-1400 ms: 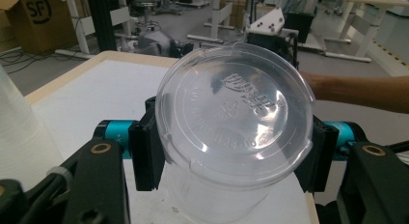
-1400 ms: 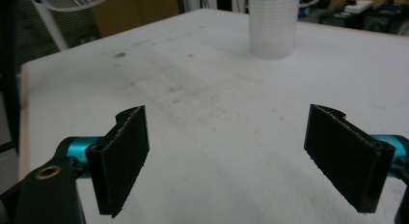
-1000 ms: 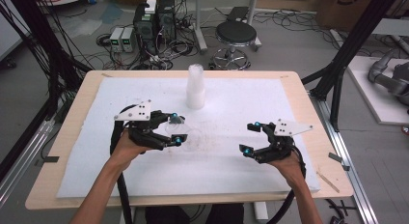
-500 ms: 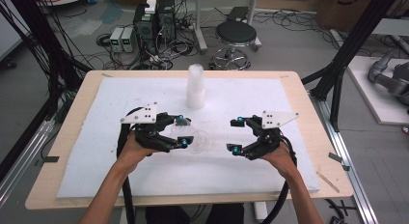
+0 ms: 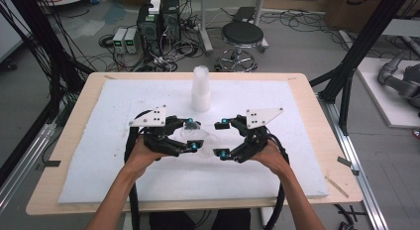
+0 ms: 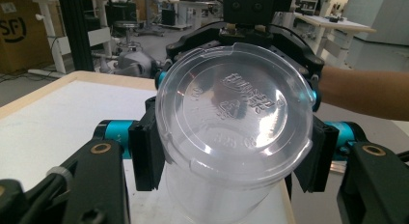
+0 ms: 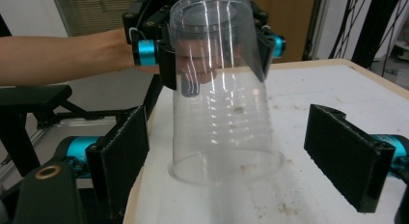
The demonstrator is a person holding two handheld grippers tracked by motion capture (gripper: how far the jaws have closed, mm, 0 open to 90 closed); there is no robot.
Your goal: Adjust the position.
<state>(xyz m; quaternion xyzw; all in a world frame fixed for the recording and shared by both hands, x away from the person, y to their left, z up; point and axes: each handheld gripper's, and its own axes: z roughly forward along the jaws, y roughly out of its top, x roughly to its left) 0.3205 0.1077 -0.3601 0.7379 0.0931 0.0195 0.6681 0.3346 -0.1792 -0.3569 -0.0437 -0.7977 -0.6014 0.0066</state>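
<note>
Both grippers have drawn together at the pad's middle. Left gripper (image 5: pixel 192 136) is clamped on the clear cup (image 7: pixel 219 84), held on its side; right gripper (image 5: pixel 220 138) has its 2 jaws apart, flanking the cup's mouth without touching. Behind stands a cup stack (image 5: pixel 200 88) on the white pad (image 5: pixel 99 165).

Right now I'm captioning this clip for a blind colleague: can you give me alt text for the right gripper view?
A clear plastic cup, upside down over the white table pad, is clamped near its base by the left gripper. The right gripper stands open around its wide rim, pads apart from it. A bare forearm enters from the left.
</note>
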